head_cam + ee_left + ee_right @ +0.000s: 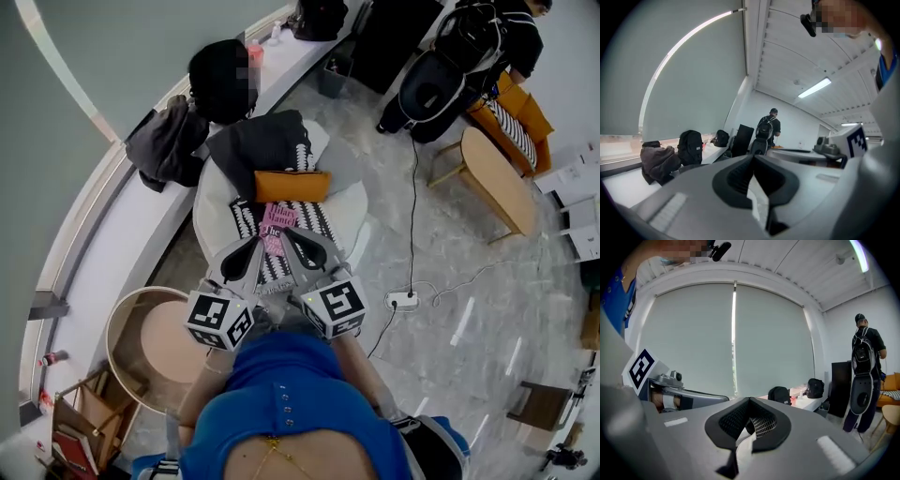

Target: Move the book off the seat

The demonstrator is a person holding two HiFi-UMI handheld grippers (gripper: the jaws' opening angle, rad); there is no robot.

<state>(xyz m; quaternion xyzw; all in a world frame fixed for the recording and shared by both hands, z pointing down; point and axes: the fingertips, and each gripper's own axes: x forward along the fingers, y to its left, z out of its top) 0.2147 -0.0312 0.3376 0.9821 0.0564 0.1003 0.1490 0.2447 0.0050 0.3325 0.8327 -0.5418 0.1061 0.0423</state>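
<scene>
Book (278, 222) lies flat on striped cushion (317, 221) of seat (352, 208), just below orange pillow (292, 186). Left gripper (257, 244), right gripper (287, 233): fingers together, empty, near book. Book probably light, stiff, cover slippery. Take hold at exposed near edge.

Book (279, 217) partly behind right tongs (287, 232)

Head view steeply down, gripper views share backpack (690, 146)

Left claw (259, 243) and right claw (287, 232) hover over the pink book (278, 219).
</scene>
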